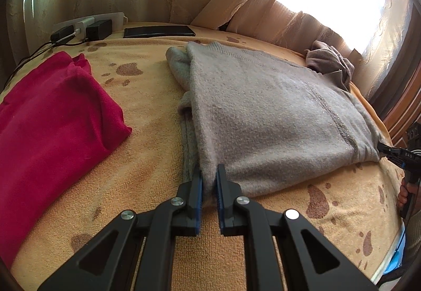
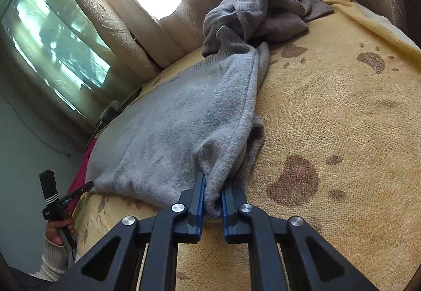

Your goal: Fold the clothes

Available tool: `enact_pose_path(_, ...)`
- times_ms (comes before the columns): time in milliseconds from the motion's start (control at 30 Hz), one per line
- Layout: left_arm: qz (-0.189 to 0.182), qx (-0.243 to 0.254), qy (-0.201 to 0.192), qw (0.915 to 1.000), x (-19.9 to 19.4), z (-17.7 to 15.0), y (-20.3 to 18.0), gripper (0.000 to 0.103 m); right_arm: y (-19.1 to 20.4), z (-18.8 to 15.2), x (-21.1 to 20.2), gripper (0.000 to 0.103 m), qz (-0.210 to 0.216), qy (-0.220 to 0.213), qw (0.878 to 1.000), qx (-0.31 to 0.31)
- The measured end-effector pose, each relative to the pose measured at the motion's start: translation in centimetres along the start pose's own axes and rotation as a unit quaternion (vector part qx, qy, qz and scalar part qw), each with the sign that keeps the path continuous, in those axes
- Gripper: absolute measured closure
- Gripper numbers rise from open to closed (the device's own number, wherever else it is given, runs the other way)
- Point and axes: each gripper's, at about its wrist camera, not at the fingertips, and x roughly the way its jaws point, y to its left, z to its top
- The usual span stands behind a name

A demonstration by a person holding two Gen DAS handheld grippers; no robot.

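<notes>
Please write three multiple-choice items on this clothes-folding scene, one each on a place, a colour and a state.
1. Where does the folded red garment lie, seen in the left wrist view?
A. left of the grey sweater
B. on top of it
C. right of it

2. What colour are the paw prints on the yellow blanket?
A. blue
B. brown
C. green

3. How do the left tongs stand?
A. wide open above the blanket
B. shut on the red garment
C. shut on the grey sweater's near edge

Key: 1 A, bare blanket separates the two; 2 B, the prints are brown; 3 C, grey knit is pinched between the blue pads, as with the right tongs.
</notes>
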Motion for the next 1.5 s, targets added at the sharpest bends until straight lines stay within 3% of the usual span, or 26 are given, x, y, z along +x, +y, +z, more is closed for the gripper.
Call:
enact_pose_path(433,0.044,0.04,0.009,0.9982,-0.5,-0.1,0.5,0.09,1.0,1.0,-2.5,0.094,-0.084,-0.023,0.994,-0.058)
enact_pose_path(500,0.04,0.042,0.015,0.9982,-0.6,-0.1,0.3,0.088,1.2,1.0,-2.8,0.09,-0.096,-0.025,0.993,-0.066)
enact_pose_path(533,0.036,0.041,0.018,0.9984,-0.7,0.0,0.3,0.084,1.2,1.1,-2.9,0.088,-0.102,-0.026,0.992,-0.07)
enact_pose_path(567,0.037,0.037,0.017,0.9985,-1.1,0.0,0.3,0.074,1.3,1.1,-3.1,0.079,-0.108,-0.027,0.991,-0.074)
enact_pose_path(600,0.04,0.034,0.014,0.9985,-1.5,0.1,0.3,0.067,1.4,1.1,-3.2,0.061,-0.114,-0.028,0.99,-0.078)
enact_pose_path(633,0.05,0.031,0.001,0.9982,-2.3,0.3,0.3,0.053,1.5,1.2,-3.4,0.05,-0.119,-0.029,0.989,-0.081)
enact_pose_path(667,0.061,0.028,-0.014,0.9976,-3.2,0.6,0.3,0.038,1.5,1.2,-3.5,0.032,-0.125,-0.029,0.988,-0.085)
enact_pose_path(700,0.077,0.024,-0.037,0.996,-4.2,0.9,0.3,0.031,1.6,1.3,-3.7,0.027,-0.131,-0.03,0.987,-0.089)
enact_pose_path(733,0.098,0.018,-0.066,0.9928,-5.4,1.4,0.3,0.02,2.0,1.4,-3.8,0.027,-0.138,-0.034,0.985,-0.098)
enact_pose_path(800,0.125,0.009,-0.123,0.9845,-7.4,2.4,0.0,0.018,4.4,2.4,-3.8,0.027,-0.158,-0.058,0.975,-0.146)
enact_pose_path(933,0.079,0.04,-0.177,0.9802,-7.0,5.3,-3.1,0.017,9.2,4.5,-0.8,0.027,-0.127,-0.055,0.966,-0.219)
enact_pose_path(1033,0.073,0.1,-0.155,0.9801,-2.5,6.8,-6.2,0.016,10.7,5.5,3.8,0.027,-0.109,-0.017,0.963,-0.247)
enact_pose_path(1133,0.121,0.117,-0.084,0.9822,3.3,7.0,-5.9,0.016,8.9,5.5,7.7,0.027,-0.127,0.025,0.963,-0.236)
enact_pose_path(1167,0.132,0.116,-0.06,0.9827,5.0,7.0,-5.5,0.016,7.9,5.1,8.3,0.027,-0.122,0.034,0.964,-0.233)
enact_pose_path(1233,0.118,0.076,-0.018,0.99,6.6,6.8,-3.4,0.015,6.1,4.4,9.1,0.025,-0.113,0.051,0.965,-0.23)
enact_pose_path(1367,0.083,0.009,0.002,0.9965,7.0,6.8,-0.5,0.01,6.4,4.2,8.8,0.025,-0.108,0.066,0.962,-0.243)
enact_pose_path(1500,0.104,0.014,-0.015,0.9944,6.3,7.6,-1.1,0.009,7.2,6.3,7.5,0.024,-0.093,0.061,0.967,-0.23)
